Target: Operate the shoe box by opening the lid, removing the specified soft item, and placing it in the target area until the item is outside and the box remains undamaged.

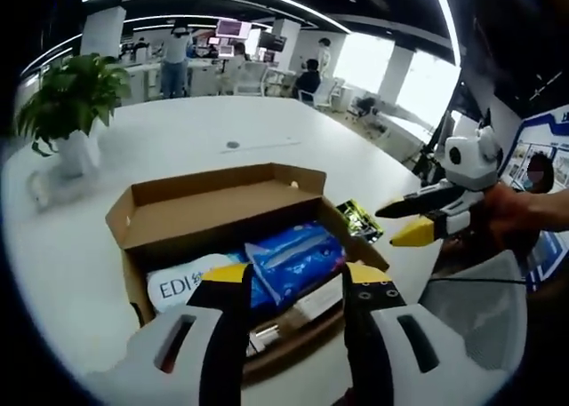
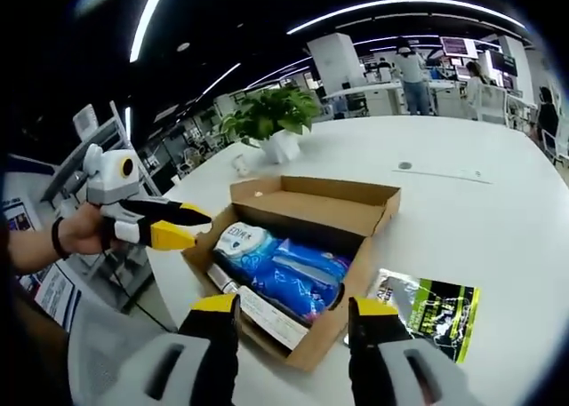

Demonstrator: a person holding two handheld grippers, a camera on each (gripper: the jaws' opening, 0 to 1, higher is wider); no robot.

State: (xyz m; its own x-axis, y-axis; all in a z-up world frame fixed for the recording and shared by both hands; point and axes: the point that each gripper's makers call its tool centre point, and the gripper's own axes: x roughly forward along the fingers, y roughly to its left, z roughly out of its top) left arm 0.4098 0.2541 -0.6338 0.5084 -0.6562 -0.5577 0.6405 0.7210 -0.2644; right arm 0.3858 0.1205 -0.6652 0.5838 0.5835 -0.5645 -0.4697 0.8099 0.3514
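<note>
An open brown shoe box (image 1: 213, 188) (image 2: 311, 193) sits on the white table, its lid folded back. Inside lies a soft blue-and-white package (image 1: 293, 259) (image 2: 284, 268), with a flat white item (image 2: 267, 317) along the near wall. My left gripper (image 1: 296, 277) is open and hovers just short of the box's near edge, jaws either side of the blue package. It appears again as the left gripper (image 2: 200, 228), held by a hand beside the box. My right gripper (image 2: 293, 308) is open above the box's corner; in the other view the right gripper (image 1: 391, 228) hangs beside the box. Neither holds anything.
A green-and-black foil packet (image 1: 360, 219) (image 2: 427, 313) lies on the table (image 1: 267, 131) (image 2: 462, 210) next to the box. A potted plant (image 1: 71, 95) (image 2: 271, 113) in a white pot stands farther back. People and desks are in the far background.
</note>
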